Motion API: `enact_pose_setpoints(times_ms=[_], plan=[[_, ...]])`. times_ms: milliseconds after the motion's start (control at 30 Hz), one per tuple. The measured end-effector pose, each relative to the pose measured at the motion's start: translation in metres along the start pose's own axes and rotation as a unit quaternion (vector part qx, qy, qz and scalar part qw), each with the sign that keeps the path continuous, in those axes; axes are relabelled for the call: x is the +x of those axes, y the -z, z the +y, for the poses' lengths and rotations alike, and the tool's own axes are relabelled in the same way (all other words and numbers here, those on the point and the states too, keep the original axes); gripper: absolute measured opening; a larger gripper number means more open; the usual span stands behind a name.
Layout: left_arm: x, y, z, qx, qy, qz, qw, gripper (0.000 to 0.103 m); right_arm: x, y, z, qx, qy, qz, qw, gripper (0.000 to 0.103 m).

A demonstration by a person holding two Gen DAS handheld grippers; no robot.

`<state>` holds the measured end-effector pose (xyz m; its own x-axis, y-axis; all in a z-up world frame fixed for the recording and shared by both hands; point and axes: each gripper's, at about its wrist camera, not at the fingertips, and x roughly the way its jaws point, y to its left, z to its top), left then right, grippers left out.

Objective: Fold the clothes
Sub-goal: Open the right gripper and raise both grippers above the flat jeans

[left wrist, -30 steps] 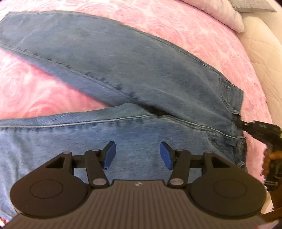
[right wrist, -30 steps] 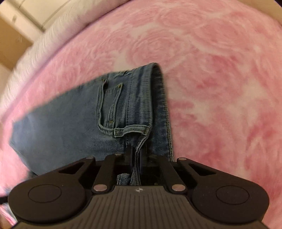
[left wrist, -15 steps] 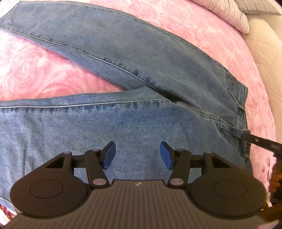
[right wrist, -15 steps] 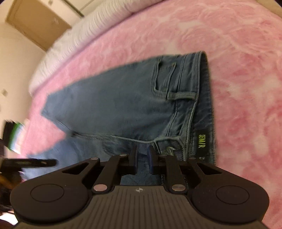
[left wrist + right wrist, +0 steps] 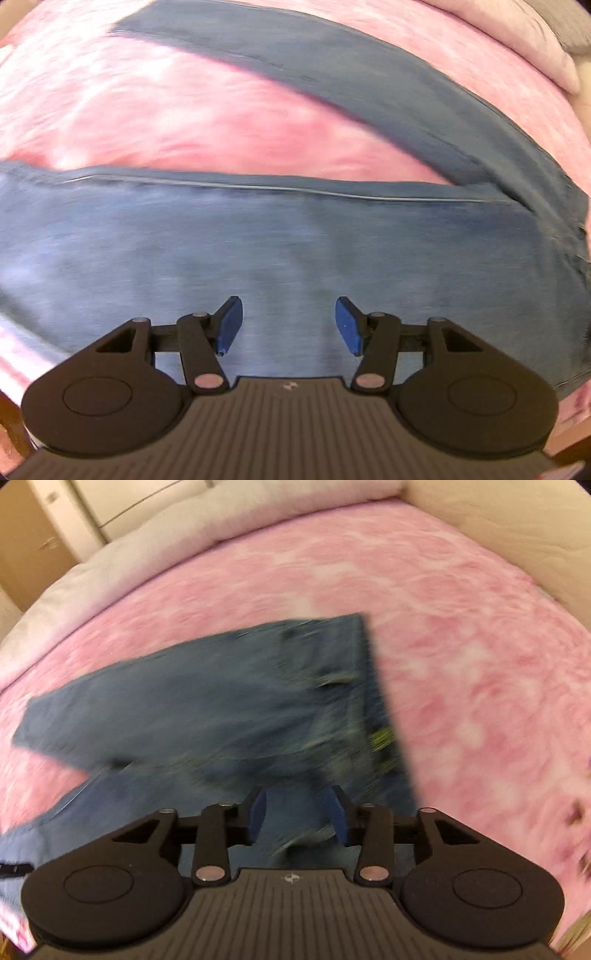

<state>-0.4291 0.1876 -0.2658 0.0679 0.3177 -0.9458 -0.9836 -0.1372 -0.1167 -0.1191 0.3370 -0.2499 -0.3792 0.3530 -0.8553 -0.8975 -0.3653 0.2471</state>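
Observation:
A pair of blue jeans (image 5: pixel 280 251) lies spread on a pink bed, its two legs splayed apart with pink cover showing between them. My left gripper (image 5: pixel 288 325) hovers open over the near leg, blue pads (image 5: pixel 231 325) wide apart with nothing between them. In the right wrist view the jeans (image 5: pixel 221 709) show their waistband (image 5: pixel 384 716) end, blurred by motion. My right gripper (image 5: pixel 298 818) is open above the denim near the waist, and its blue pads (image 5: pixel 338 816) stand apart with denim seen through the gap.
The pink rose-patterned bedcover (image 5: pixel 461 635) stretches wide to the right of the jeans. A pale pillow (image 5: pixel 517 40) lies at the far right of the bed. A cream padded bed edge (image 5: pixel 517 528) and wooden furniture (image 5: pixel 33 550) stand beyond.
My right gripper has let go of the waistband and opened, pulling back from it. The left gripper has slid left along the near leg, staying open.

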Motion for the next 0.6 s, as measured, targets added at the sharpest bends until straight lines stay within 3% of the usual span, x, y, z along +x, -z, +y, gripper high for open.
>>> enact_pose_setpoints(times_ms=[100, 133, 267, 367, 433, 600], plan=[[-0.001, 0.006, 0.05, -0.013, -0.014, -0.012, 0.9997, 0.051, 0.007, 0.034, 0.015, 0.017, 0.066, 0.038, 0.997, 0.055], [0.003, 0.009, 0.067, -0.016, -0.021, -0.007, 0.9996, 0.051, 0.01, 0.046, 0.02, 0.023, 0.088, 0.051, 0.995, 0.063], [0.004, 0.018, 0.128, -0.02, -0.045, 0.016, 0.9986, 0.051, 0.013, 0.087, 0.039, 0.055, 0.168, 0.093, 0.98, 0.075], [-0.018, 0.015, 0.152, -0.02, -0.05, 0.036, 0.9979, 0.051, -0.02, 0.094, 0.053, 0.108, 0.171, 0.079, 0.976, 0.078], [-0.042, 0.011, 0.153, -0.009, -0.042, 0.039, 0.9983, 0.055, -0.046, 0.095, 0.076, 0.119, 0.163, 0.06, 0.978, 0.088], [-0.108, -0.001, 0.123, 0.022, -0.003, -0.003, 0.9997, 0.068, -0.102, 0.088, 0.142, 0.127, 0.124, 0.021, 0.984, 0.088]])
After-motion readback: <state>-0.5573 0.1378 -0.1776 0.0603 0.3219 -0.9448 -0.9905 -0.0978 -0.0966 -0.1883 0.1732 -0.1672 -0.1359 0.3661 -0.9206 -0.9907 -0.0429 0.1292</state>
